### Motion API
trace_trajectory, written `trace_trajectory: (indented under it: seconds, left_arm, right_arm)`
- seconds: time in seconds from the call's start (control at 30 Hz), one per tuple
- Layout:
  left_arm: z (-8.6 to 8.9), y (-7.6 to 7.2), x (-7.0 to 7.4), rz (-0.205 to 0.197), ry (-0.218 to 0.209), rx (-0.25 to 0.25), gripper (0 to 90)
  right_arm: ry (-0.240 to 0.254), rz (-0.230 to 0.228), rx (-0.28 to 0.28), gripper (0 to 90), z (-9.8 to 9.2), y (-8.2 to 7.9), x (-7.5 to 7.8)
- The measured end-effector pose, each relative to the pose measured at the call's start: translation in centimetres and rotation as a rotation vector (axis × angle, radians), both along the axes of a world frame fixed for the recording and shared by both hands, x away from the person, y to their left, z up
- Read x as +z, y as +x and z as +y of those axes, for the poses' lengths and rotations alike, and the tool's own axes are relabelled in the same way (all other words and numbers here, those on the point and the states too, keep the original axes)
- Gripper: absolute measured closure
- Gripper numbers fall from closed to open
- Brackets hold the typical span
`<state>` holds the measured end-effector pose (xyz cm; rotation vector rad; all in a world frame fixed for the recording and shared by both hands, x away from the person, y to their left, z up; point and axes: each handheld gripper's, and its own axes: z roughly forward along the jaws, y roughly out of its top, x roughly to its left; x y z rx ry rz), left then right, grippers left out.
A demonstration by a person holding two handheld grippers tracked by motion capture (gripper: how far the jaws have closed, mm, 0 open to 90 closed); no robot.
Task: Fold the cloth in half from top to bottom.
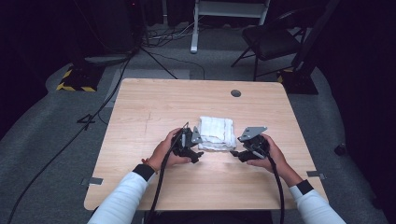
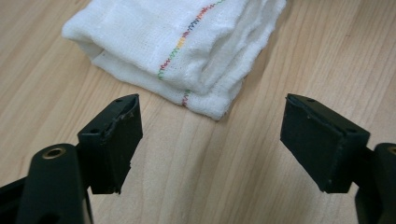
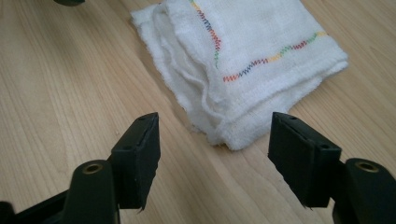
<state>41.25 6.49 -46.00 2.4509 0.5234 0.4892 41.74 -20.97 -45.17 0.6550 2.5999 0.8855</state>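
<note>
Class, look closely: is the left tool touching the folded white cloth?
Apart. In the left gripper view, bare wood shows between the open left tool and the folded white cloth.

White cloth [image 2: 187,46] with rainbow zigzag stitching; pale woodgrain table [image 1: 154,98]; black hand-held gripper [image 2: 210,140] pads.

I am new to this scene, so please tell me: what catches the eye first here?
A folded white cloth with a rainbow-coloured stitched line lies at the middle of the wooden table. The left gripper and the right gripper flank its near edge, jaws open, nothing between them.
</note>
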Motion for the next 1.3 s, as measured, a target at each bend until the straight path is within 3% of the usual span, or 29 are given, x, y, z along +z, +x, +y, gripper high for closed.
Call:
trace_trajectory:
  seconds: [0.1, 0.27, 0.73, 1.07, 1.3]
  left_arm:
    - [0.0, -0.2, 0.0, 0.011, 0.003, 0.000, 20.5]
    - [0.3, -0.9, -0.2, -0.006, 0.017, 0.011, 20.2]
    - [3.3, -3.0, 0.3, -0.028, -0.002, 0.073, 19.8]
    - [5.2, -4.3, 0.2, -0.025, 0.026, 0.114, 19.8]
    - [6.8, -5.4, -0.3, -0.049, 0.063, 0.139, 19.0]
  right_arm:
    - [0.000, -0.011, -0.010, 34.3, -0.5, -0.3, 0.3]
    - [-0.002, -0.017, -0.021, 35.9, -1.5, -0.7, 0.5]
    - [-0.020, -0.037, -0.080, 35.7, -5.2, -2.8, 0.9]
    - [-0.046, -0.051, -0.141, 30.5, -8.1, -4.2, -0.1]
    - [-0.039, -0.058, -0.185, 29.4, -10.2, -4.9, -0.8]
